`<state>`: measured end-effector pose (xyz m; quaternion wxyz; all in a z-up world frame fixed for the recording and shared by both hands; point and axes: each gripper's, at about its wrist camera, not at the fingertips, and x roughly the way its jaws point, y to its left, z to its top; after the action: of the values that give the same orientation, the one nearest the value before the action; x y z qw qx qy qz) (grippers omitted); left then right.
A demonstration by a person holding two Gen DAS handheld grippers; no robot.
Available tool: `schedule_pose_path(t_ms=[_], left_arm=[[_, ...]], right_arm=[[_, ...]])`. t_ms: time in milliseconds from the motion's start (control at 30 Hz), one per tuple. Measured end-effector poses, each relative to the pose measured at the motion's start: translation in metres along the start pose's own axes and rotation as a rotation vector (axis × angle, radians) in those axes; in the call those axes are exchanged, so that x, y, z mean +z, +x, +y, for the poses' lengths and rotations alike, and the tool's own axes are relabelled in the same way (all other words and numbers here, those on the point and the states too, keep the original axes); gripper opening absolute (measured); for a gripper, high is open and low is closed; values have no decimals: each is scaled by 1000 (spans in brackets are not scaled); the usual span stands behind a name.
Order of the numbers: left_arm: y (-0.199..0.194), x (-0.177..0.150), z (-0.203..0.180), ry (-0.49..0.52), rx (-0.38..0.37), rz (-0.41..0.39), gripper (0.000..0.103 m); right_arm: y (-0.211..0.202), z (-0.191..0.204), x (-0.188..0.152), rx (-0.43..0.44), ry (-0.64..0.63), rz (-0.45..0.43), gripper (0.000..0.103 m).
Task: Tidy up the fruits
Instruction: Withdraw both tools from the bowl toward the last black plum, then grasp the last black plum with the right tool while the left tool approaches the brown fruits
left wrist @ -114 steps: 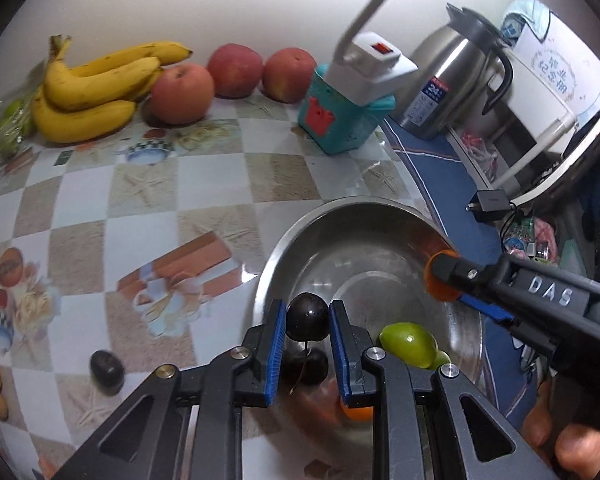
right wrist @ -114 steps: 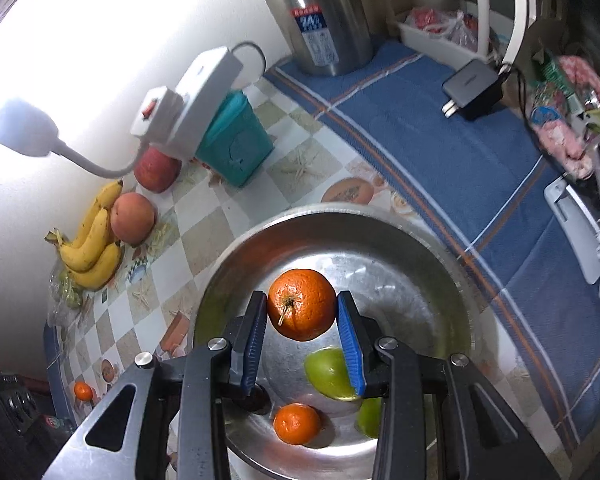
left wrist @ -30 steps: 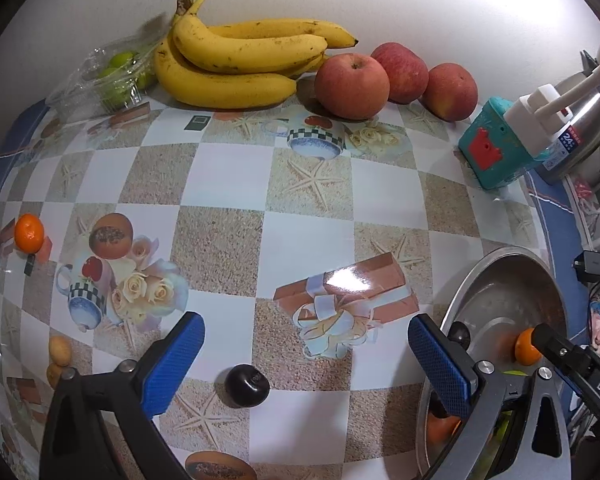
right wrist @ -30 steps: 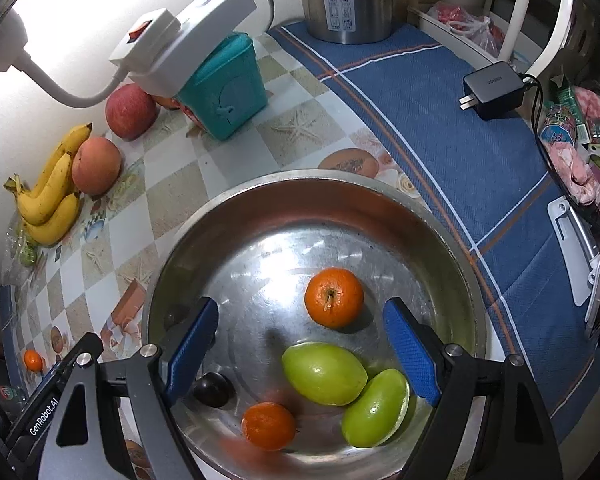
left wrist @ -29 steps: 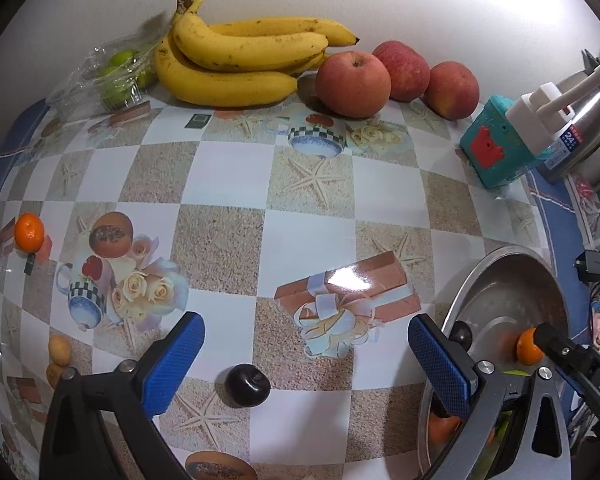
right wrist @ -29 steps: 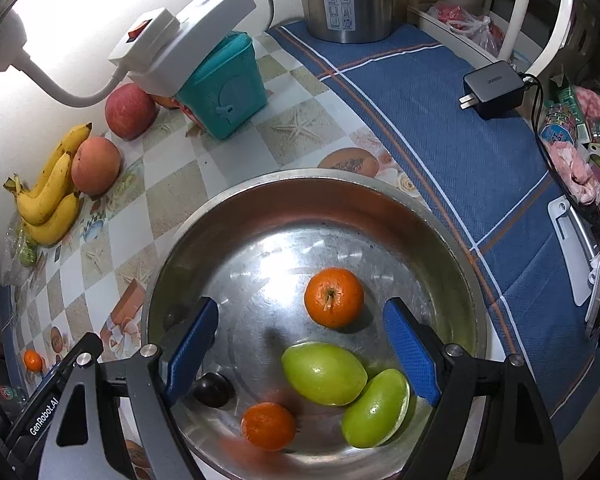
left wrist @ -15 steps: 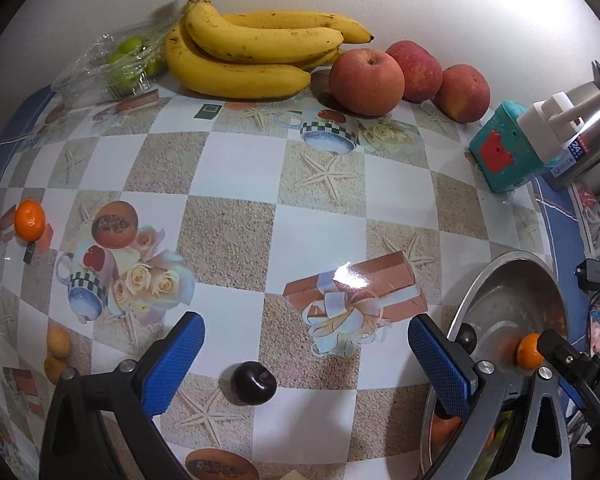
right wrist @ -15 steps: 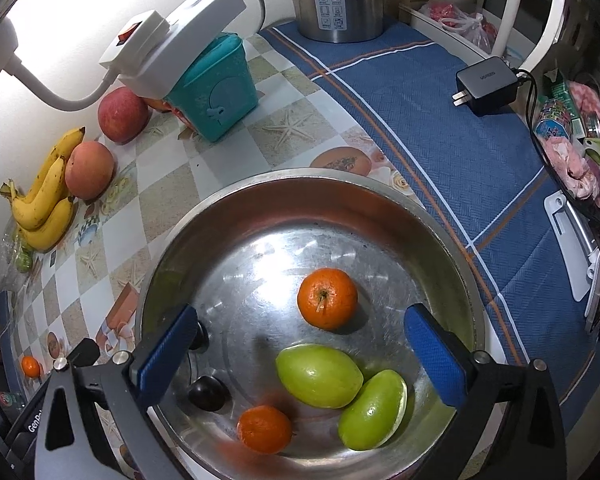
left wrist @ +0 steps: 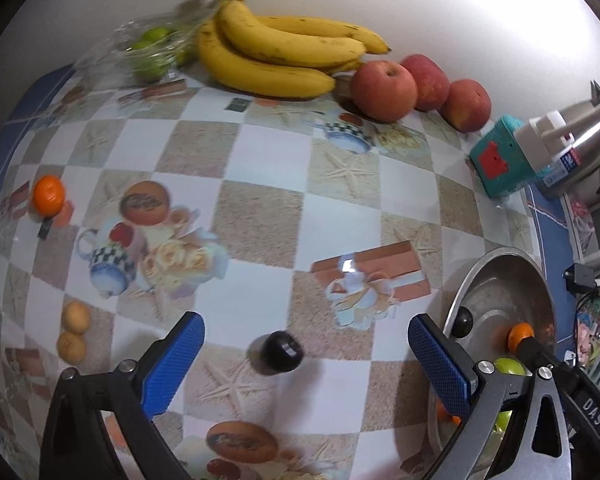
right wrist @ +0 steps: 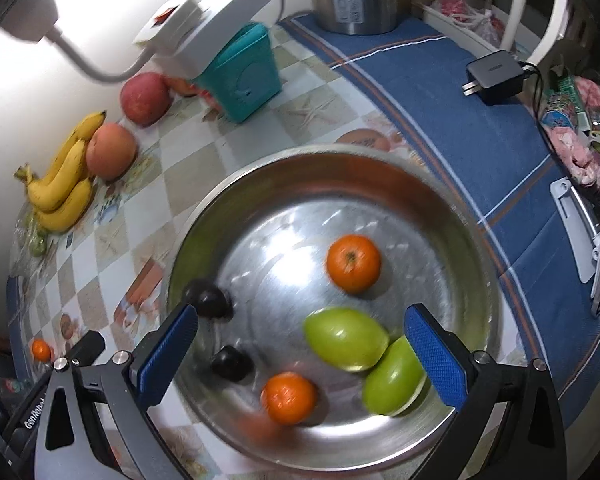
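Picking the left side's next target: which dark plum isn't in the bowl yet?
The dark plum lying alone on the checkered tablecloth, between the open left hand-held gripper fingers; the others sit inside the steel bowl.

The left gripper (left wrist: 306, 354) hangs with its blue-padded jaws spread wide over the checkered, picture-printed tablecloth (left wrist: 260, 216), and a small dark round plum (left wrist: 281, 352) lies on the cloth between them, touching neither. At the near right stands a shiny steel bowl (left wrist: 496, 276) holding another dark plum (left wrist: 463, 317), orange and green fruit. Along the far wall lie a bunch of yellow bananas (left wrist: 284, 56) and three red apples (left wrist: 384, 90), and a small orange tangerine (left wrist: 49, 195) sits alone at the left.
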<state>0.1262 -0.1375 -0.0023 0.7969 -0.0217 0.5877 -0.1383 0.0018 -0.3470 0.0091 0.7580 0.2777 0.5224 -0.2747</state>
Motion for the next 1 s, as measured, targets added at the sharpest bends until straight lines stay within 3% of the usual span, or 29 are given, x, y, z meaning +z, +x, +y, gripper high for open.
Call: schedule_pose_path(t_ms=[367, 567, 1000], left_arm=[[-12, -9, 43, 8, 46, 3, 103], [-26, -10, 77, 24, 119, -25, 103], [-48, -14, 161, -146, 146, -41, 103]], right_arm=[[-4, 36, -17, 33, -96, 13, 103], [-7, 66, -26, 73, -174, 4, 103], [-3, 135, -59, 180, -355, 32, 103]])
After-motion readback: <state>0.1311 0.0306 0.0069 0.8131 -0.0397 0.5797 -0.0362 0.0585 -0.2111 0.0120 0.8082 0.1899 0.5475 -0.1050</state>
